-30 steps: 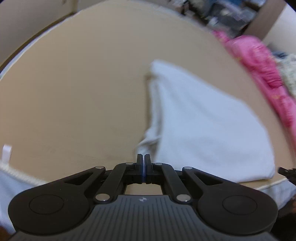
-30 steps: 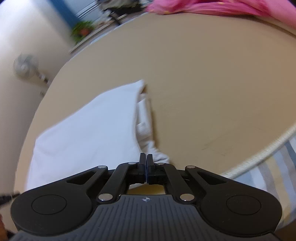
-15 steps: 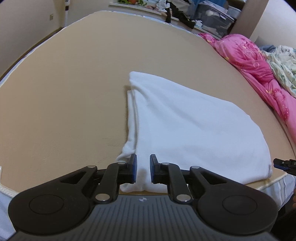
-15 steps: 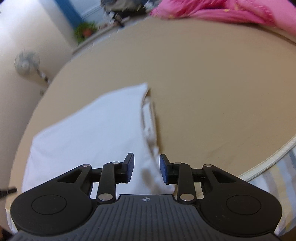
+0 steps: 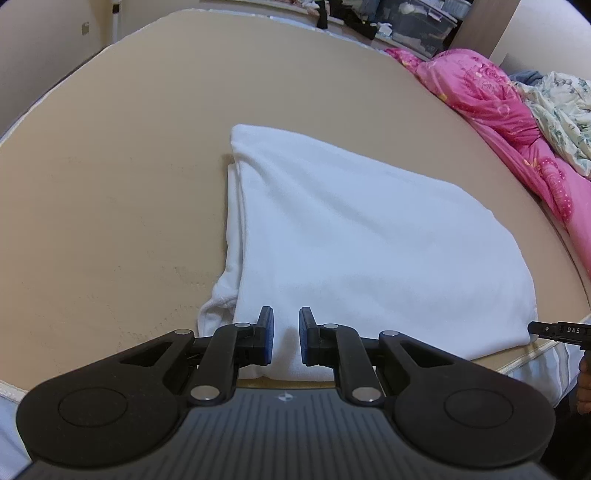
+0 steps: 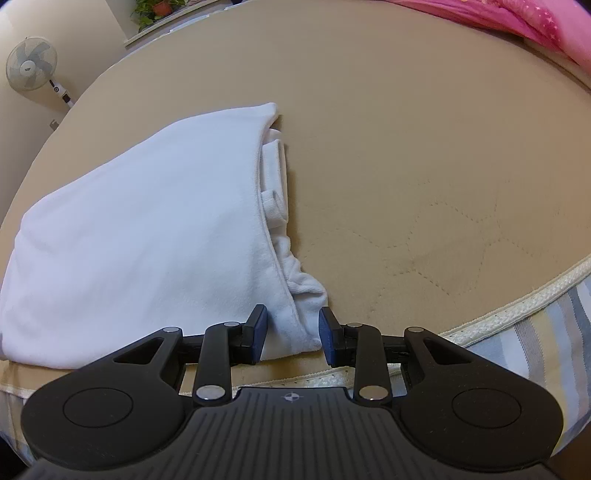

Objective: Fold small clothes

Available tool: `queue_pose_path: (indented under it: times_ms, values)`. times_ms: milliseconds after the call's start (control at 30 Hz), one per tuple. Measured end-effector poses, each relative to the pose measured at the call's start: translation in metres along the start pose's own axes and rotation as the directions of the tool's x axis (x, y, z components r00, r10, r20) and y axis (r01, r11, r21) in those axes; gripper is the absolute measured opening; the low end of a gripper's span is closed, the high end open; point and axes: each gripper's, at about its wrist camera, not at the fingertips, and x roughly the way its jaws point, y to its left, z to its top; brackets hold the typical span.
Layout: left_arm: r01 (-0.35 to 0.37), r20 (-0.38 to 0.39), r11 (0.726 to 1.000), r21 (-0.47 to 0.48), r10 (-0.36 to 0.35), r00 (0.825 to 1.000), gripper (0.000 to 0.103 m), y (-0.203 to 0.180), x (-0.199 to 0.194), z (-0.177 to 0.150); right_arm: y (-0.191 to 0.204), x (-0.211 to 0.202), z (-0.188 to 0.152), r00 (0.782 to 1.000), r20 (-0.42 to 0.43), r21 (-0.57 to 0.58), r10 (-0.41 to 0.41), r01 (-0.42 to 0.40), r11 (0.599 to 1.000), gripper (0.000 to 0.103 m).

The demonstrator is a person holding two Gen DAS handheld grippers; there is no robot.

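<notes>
A white garment (image 5: 369,236) lies folded flat on the tan mattress (image 5: 110,147), with its layered edge toward the near side. My left gripper (image 5: 286,332) is open and empty, its fingertips just above the garment's near edge. In the right wrist view the same garment (image 6: 147,229) shows its stacked folds along the right side. My right gripper (image 6: 291,332) is open, its jaws either side of the garment's near corner without closing on it. The tip of the right gripper shows at the far right of the left wrist view (image 5: 554,328).
A pink quilt (image 5: 517,122) and a floral blanket (image 5: 561,107) are heaped along the mattress's right side. Storage boxes (image 5: 417,22) stand beyond the far end. A standing fan (image 6: 31,66) is by the wall. The mattress's piped front edge (image 6: 517,299) runs close below the grippers.
Both grippers were shut on the garment's edge a second ago; they have opened and let it go. The garment now lies still and flat.
</notes>
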Motion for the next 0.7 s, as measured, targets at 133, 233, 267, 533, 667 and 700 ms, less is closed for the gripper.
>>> queue_pose_path:
  times_ms: [133, 233, 267, 533, 667, 700]
  values:
    - [-0.004, -0.01, 1.0, -0.004, 0.004, 1.0, 0.015, 0.0, 0.003, 0.0, 0.005, 0.01, -0.001, 1.0, 0.003, 0.003, -0.008, 0.008, 1.0, 0.033]
    - [-0.021, -0.031, 1.0, 0.001, 0.021, 0.999, 0.015, 0.0, 0.008, -0.001, 0.005, 0.008, 0.0, 1.0, 0.002, 0.002, -0.011, 0.011, 1.0, 0.033]
    - [-0.04, -0.051, 0.999, 0.005, 0.041, 0.998, 0.015, 0.0, 0.012, -0.002, 0.006, 0.008, 0.001, 1.0, 0.002, 0.0, -0.013, 0.013, 1.0, 0.033]
    - [-0.092, -0.074, 0.993, -0.075, 0.086, 0.993, 0.018, 0.02, 0.011, -0.006, 0.016, -0.003, 0.003, 0.994, 0.081, -0.068, -0.074, 0.079, 0.995, 0.033]
    - [-0.014, -0.083, 0.965, -0.264, -0.008, 0.996, 0.035, 0.042, 0.001, -0.018, 0.017, -0.017, 0.009, 0.985, 0.156, -0.07, -0.067, 0.079, 0.994, 0.033]
    - [-0.003, -0.088, 0.955, -0.297, -0.024, 0.996, 0.038, 0.045, 0.002, -0.022, 0.017, -0.02, 0.01, 0.984, 0.168, -0.068, -0.063, 0.075, 0.995, 0.033]
